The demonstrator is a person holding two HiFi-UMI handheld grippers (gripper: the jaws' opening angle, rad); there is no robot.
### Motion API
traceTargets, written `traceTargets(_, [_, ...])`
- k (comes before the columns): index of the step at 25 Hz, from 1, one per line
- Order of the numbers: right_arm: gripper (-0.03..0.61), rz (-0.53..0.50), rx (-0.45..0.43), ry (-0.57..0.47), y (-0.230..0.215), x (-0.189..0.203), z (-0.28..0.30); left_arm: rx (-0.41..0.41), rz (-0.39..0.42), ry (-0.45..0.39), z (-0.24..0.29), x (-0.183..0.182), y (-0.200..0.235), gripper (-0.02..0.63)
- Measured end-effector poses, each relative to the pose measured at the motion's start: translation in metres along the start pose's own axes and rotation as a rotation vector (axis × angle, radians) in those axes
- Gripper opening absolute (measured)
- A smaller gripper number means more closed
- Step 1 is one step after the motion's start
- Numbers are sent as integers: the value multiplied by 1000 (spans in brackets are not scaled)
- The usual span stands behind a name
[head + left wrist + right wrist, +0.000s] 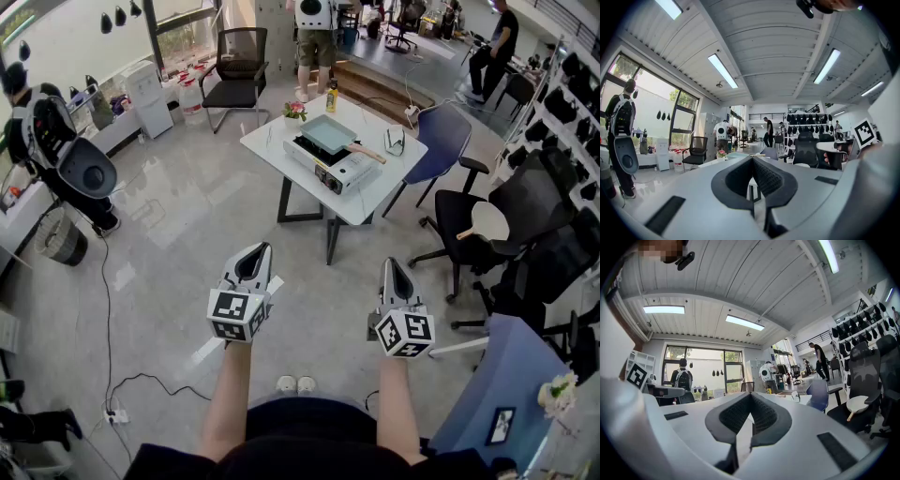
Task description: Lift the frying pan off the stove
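Observation:
A square grey-green frying pan (328, 132) with a wooden handle (367, 153) rests on a white portable stove (334, 169), which stands on a white table (375, 199) some way ahead of me. Both grippers are held out at waist height over the floor, well short of the table. My left gripper (255, 251) is shut with nothing in it, and its pads (764, 176) meet in the left gripper view. My right gripper (392, 265) is likewise shut and empty, jaws together in the right gripper view (750, 398).
On the table also stand a yellow bottle (331, 97), a small flower pot (295, 112) and a glass (395, 141). A blue chair (442, 139) and black office chairs (525, 220) crowd the table's right side. People stand at the far left (42, 141) and back (316, 37). A cable (105, 309) trails on the floor.

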State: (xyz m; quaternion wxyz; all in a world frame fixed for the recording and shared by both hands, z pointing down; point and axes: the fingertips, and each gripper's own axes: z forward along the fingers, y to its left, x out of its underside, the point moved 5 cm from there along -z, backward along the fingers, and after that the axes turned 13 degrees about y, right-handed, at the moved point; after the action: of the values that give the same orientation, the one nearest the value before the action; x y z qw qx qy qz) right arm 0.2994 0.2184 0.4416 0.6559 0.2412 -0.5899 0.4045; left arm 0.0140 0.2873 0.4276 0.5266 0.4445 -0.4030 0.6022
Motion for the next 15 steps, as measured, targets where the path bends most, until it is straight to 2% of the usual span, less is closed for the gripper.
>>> traceTargets(7, [2, -7, 3, 2, 5, 3, -1, -8, 24, 24, -5, -1, 1, 20])
traceTargets(15, [2, 2, 4, 2, 9, 3, -3, 3, 14, 18, -5, 1, 2, 20])
